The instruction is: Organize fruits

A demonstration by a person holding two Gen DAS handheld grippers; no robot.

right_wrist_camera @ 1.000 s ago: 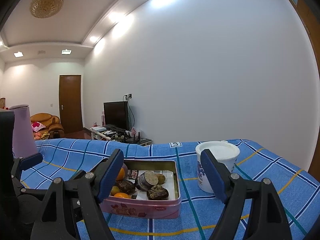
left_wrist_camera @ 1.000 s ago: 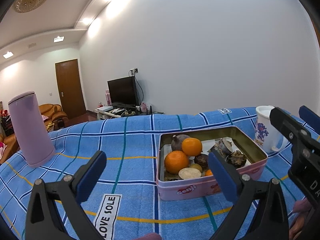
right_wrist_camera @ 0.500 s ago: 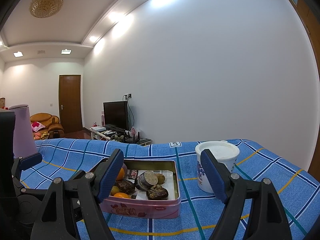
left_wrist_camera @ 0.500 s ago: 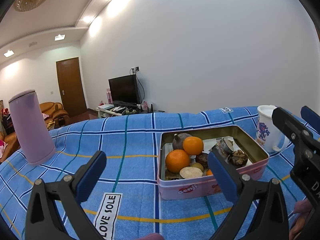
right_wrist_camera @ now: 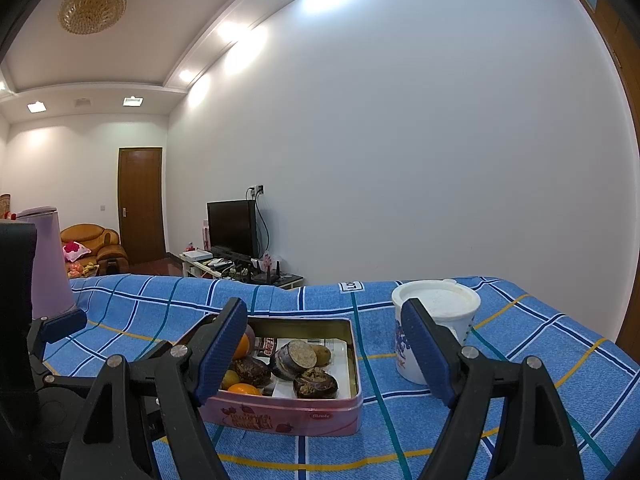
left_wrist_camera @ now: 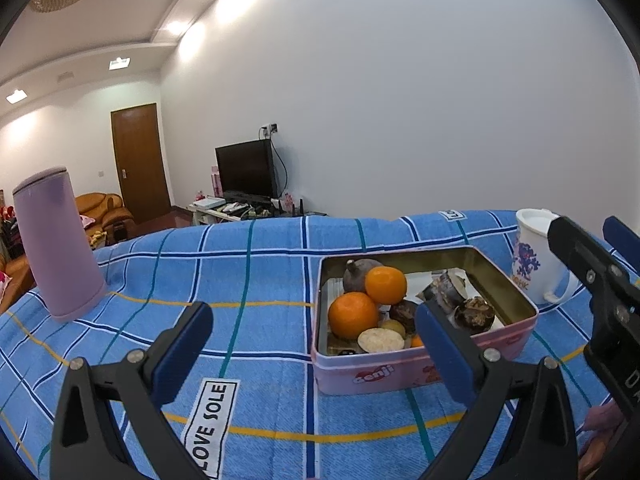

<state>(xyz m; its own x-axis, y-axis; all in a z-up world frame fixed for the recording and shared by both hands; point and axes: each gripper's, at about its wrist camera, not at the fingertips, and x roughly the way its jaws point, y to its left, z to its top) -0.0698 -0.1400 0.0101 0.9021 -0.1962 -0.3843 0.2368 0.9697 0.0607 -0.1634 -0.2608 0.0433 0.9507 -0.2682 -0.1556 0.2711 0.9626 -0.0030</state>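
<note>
place: home living room | cues: television (left_wrist_camera: 247, 169), sofa (left_wrist_camera: 105, 213), door (left_wrist_camera: 139, 161)

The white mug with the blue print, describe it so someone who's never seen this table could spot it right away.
Start at the blue plaid tablecloth, then find the pink rectangular tin of fruit in its middle. Just right of the tin, standing apart from it, is the white mug with a blue print and a white lid. It is the only white thing there; the other tall object is a lilac flask far left.
</note>
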